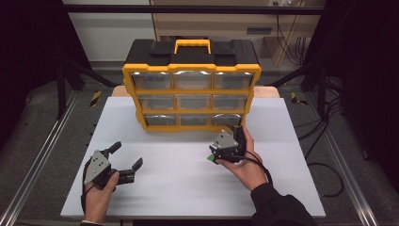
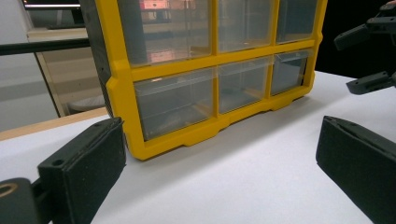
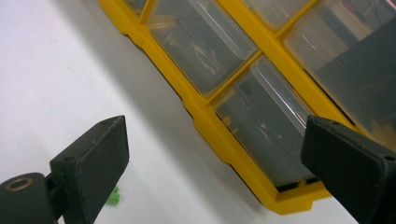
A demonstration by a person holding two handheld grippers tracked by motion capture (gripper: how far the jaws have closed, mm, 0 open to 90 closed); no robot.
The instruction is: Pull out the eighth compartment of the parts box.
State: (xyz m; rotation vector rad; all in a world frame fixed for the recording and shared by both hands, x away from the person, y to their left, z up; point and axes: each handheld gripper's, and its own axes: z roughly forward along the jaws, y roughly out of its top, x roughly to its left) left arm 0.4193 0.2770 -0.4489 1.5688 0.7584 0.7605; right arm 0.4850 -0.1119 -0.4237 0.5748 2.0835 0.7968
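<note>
Right jaws: standing apart, empty, right gripper (image 1: pixel 234 136) hovering just before the bottom-right drawer (image 3: pixel 264 135).
Left jaws: gaping, empty, left gripper (image 1: pixel 126 157) idling near the surface (image 1: pixel 188 188).
Organizer (image 1: pixel 192 84): sitting at the surface's far middle.
Risk: tilted approach is threatening to hit the yellow frame (image 3: pixel 210 123) and shove the unbraced organizer.

Drawer cabinet (image 1: pixel 192 87): upright at the far middle of the table (image 1: pixel 155 188).
Left gripper (image 1: pixel 126 156): near left, well apart from cabinet.
Right gripper (image 1: pixel 231 137): just before the cabinet's lower right drawer (image 1: pixel 226 120).
</note>
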